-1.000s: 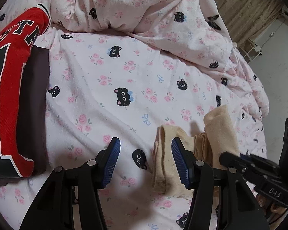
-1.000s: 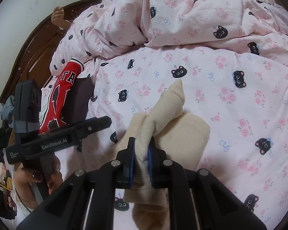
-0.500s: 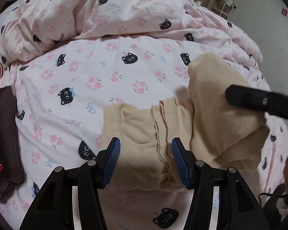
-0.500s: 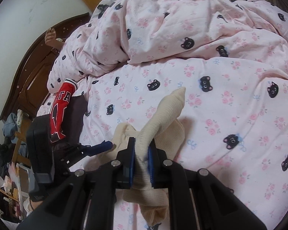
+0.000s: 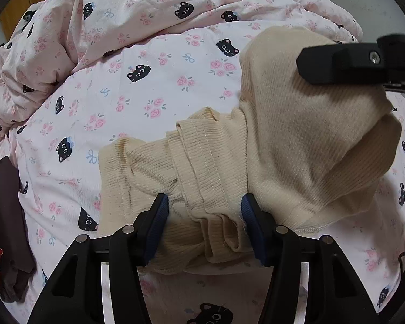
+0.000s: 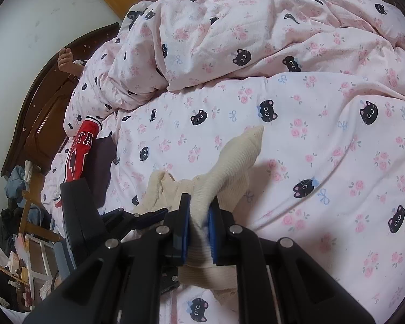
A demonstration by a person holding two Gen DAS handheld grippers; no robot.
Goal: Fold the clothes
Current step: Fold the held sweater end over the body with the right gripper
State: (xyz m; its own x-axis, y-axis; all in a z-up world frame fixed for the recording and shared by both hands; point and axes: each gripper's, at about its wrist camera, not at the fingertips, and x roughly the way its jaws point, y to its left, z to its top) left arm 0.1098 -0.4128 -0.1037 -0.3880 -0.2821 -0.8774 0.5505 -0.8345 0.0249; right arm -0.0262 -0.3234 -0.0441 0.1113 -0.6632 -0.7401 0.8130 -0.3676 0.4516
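- Nearest the lens, the left tongs [image 5: 203,226] stand wide open, their blue pads on either side of a bunched, ribbed band of the beige knit garment [image 5: 270,156], with cloth between them but nothing clamped.
- The right tongs [image 6: 198,229] are closed tight on a pinched ridge of the same garment, lifting a fold of it off the bed [image 6: 297,140]; in the left wrist view that raised fold drapes from the black finger at upper right.
- The garment lies on the near, flat part of the bed, on a pink sheet printed with black cats and roses, one part crumpled flat under the left tongs and the other part held aloft.
- The step in hand looks like an early fold: one edge is up and ready to be carried across while the other end waits to be pinned or gripped.
- The next move probably calls for the left tongs to close on the ribbed band to anchor it, so the lifted half can be laid over without dragging the whole piece.
- Farther off to the left, a red lettered top [image 6: 79,152] lies folded upon a dark garment [image 6: 102,170].
- Beyond, a heaped duvet [image 6: 256,32] in the same print rises at the back, with a dark wooden headboard [image 6: 40,113] at far left.
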